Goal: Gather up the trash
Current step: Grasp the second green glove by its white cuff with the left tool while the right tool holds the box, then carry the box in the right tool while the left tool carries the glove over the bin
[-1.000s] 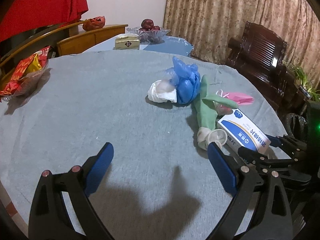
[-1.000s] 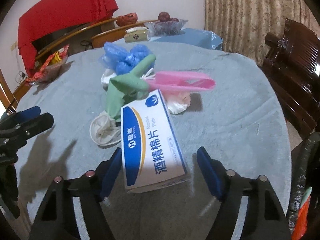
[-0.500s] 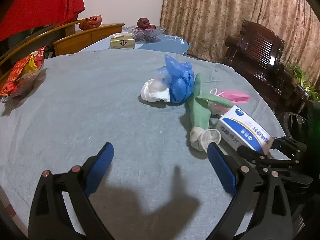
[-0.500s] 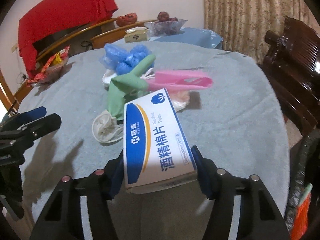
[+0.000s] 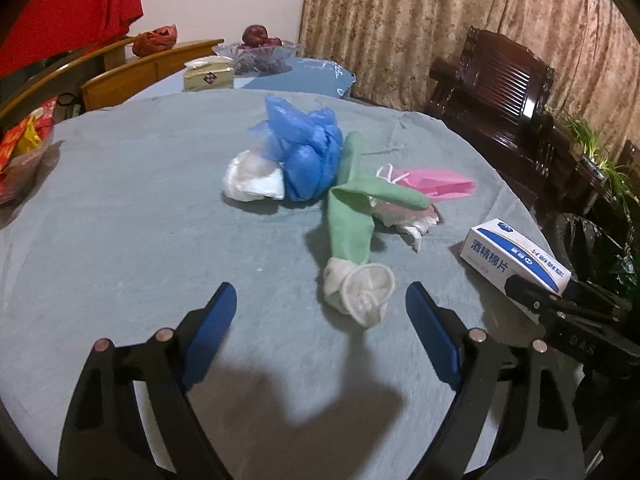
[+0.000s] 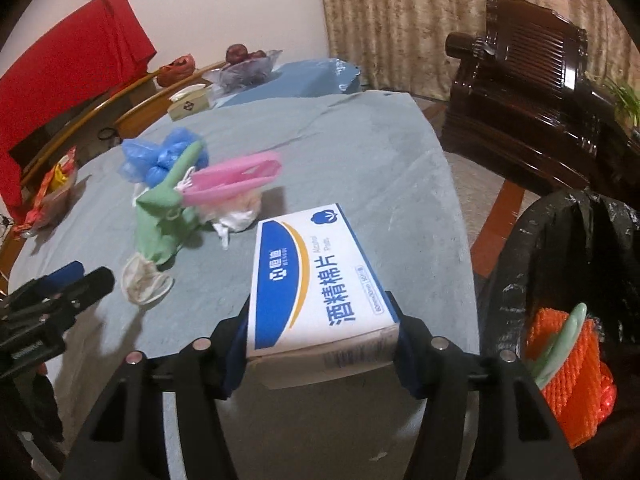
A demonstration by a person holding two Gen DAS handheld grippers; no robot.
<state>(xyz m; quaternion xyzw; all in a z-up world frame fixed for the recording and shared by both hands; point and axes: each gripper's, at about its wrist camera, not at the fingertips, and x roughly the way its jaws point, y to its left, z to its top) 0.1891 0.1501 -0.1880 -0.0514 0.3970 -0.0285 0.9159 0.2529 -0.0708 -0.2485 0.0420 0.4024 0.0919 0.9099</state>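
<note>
My right gripper (image 6: 320, 312) is shut on a white and blue cardboard box (image 6: 316, 276) and holds it above the table edge; the box also shows in the left wrist view (image 5: 512, 254). A black-lined trash bin (image 6: 568, 264) stands to its right, holding orange netting. My left gripper (image 5: 320, 300) is open and empty over the grey tablecloth (image 5: 120, 220), just short of a crumpled white glove (image 5: 360, 288). Beyond lie a green glove (image 5: 352, 216), a blue plastic bundle (image 5: 308, 152), a white wad (image 5: 252, 176) and a pink mask (image 5: 436, 184).
A snack basket (image 5: 20, 152) sits at the table's left edge. A tissue box (image 5: 208, 76) and a fruit bowl (image 5: 260, 46) stand on a far table. A dark wooden chair (image 6: 532, 92) stands right of the table, behind the bin.
My right gripper closed on the box, lifted it off the table and swung it right toward the bin. My left gripper moved forward toward the white glove.
</note>
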